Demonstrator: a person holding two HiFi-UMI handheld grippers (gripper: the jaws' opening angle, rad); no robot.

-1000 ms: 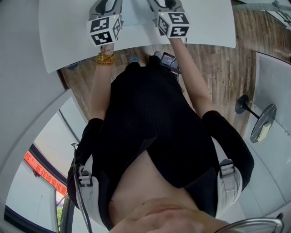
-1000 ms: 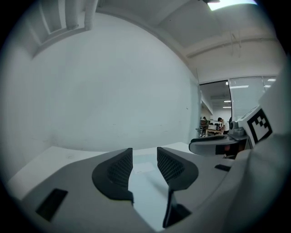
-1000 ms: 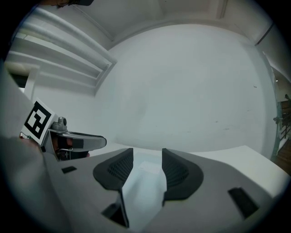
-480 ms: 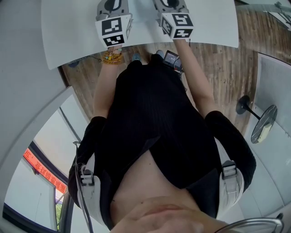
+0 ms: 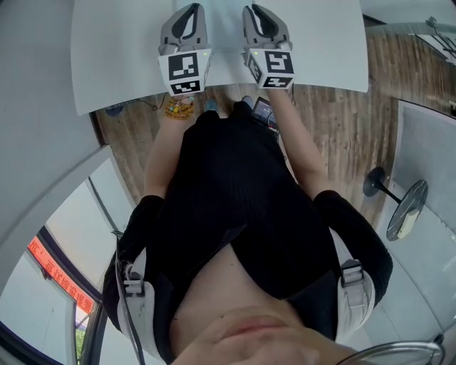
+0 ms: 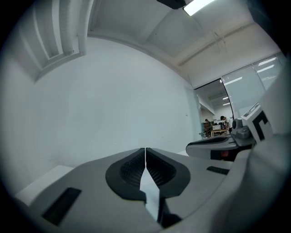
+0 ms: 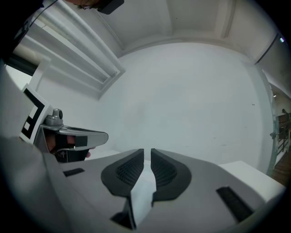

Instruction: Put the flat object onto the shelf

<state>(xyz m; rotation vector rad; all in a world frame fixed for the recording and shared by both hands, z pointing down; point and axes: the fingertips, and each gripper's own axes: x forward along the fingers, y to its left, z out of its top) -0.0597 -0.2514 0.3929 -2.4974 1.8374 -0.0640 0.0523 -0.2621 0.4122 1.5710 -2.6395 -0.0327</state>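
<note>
Neither view shows a flat object or a shelf. Both grippers hover side by side over the near edge of a white table (image 5: 107, 57). My left gripper (image 5: 188, 10) is shut, its dark pads meeting with nothing between them (image 6: 145, 153). My right gripper (image 5: 257, 11) is closing; a thin empty slit still shows between its pads (image 7: 147, 153). Each gripper view catches the other gripper at its side, against a bare white wall.
Wooden floor (image 5: 335, 121) lies beyond the table's front edge. A round-based stand (image 5: 400, 208) is at the right, near a white panel. A small dark device (image 5: 263, 110) hangs at the person's waist. The person's black top fills the middle of the head view.
Both grippers have drawn back toward the person, so their grey jaws now show in the head view. The two marker cubes sit closer together than before.
</note>
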